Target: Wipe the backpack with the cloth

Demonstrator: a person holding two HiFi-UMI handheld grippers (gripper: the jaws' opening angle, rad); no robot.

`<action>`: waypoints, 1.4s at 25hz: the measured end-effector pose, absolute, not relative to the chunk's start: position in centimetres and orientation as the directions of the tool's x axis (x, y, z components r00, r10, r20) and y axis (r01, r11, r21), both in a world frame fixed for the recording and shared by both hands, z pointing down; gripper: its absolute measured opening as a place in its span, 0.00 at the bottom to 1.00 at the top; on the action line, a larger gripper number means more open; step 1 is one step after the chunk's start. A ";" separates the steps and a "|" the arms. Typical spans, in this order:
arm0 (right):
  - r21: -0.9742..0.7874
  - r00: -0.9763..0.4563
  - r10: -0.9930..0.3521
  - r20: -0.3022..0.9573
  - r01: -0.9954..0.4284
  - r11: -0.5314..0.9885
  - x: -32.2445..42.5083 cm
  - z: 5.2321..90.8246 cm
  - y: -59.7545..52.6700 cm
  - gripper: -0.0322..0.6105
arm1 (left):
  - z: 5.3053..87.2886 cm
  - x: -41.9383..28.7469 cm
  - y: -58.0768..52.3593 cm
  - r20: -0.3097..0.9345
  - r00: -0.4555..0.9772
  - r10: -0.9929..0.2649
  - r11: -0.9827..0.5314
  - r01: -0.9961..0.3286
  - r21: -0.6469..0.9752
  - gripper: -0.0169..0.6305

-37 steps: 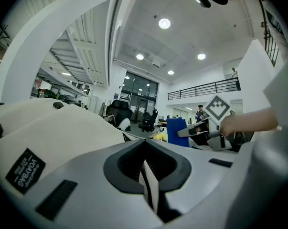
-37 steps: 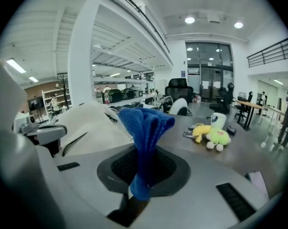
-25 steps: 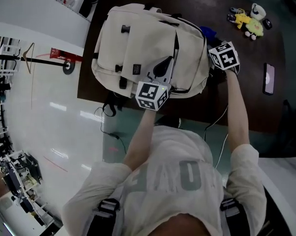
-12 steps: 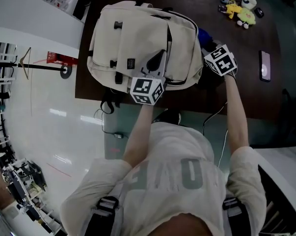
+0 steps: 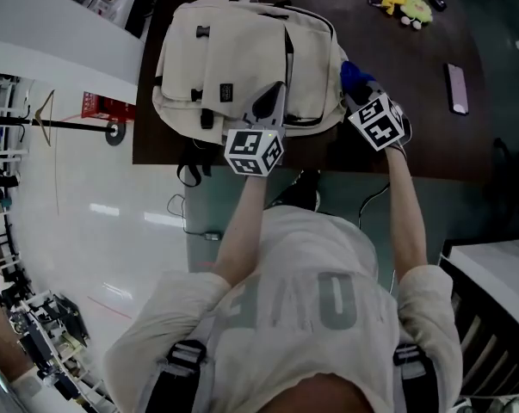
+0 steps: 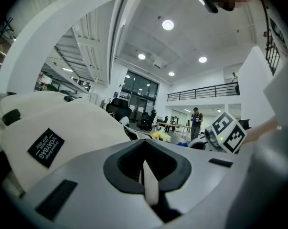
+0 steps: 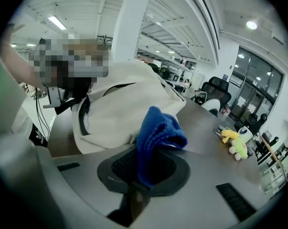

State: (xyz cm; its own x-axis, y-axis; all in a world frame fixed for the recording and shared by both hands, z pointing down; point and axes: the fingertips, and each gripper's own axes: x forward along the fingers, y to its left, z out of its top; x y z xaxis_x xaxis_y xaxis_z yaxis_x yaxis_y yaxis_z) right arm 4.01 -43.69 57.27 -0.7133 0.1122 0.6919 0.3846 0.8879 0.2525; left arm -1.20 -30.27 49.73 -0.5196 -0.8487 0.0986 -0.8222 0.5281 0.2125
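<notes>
Since a second ago the right claw (image 5: 361,93) has come in toward the near right corner of the backpack (image 5: 233,54), and the blue cloth (image 5: 352,73) now shows past its marker cube. The left claw (image 5: 273,100) stays on the backpack's near side.

The right claw's jaws are closed on the cloth, which bunches up out of them. The left claw's jaws are together on a thin pale strip (image 6: 147,173), probably part of the backpack.

The backpack lies flat at the left of the dark surface (image 5: 397,58). The cloth is just beside its right side; I cannot tell if it touches. I judge the grasp done and the wiping mostly left.
</notes>
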 end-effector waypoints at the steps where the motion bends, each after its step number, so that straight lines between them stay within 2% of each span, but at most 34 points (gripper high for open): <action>1: 0.253 -0.713 0.109 0.693 0.382 0.889 4.6 57.3 -43.2 0.11 | 49.8 -0.9 -30.0 0.097 -0.520 -0.849 0.528 -0.822 0.213 0.03; 8: 0.245 -0.731 0.059 0.680 0.302 0.921 7.8 57.9 -40.8 0.11 | 49.6 1.6 -28.6 0.089 -0.504 -0.859 0.511 -0.835 0.205 0.03; 25: 0.195 -0.674 0.143 0.724 0.400 0.895 10.8 60.4 -32.8 0.11 | 49.5 2.9 -25.1 0.057 -0.538 -0.841 0.536 -0.813 0.229 0.03; 29: 0.110 -0.657 0.232 0.717 0.436 0.893 11.4 59.5 -33.5 0.11 | 47.9 1.4 -24.8 0.035 -0.566 -0.824 0.559 -0.801 0.214 0.03; 32: 0.113 -0.700 0.271 0.661 0.450 0.886 9.1 56.0 -36.3 0.11 | 45.8 -1.8 -24.8 0.006 -0.593 -0.805 0.583 -0.789 0.193 0.03; 35: 0.154 -0.757 0.329 0.564 0.488 0.859 2.9 50.3 -39.3 0.11 | 43.8 -6.3 -25.2 -0.017 -0.624 -0.782 0.609 -0.769 0.194 0.03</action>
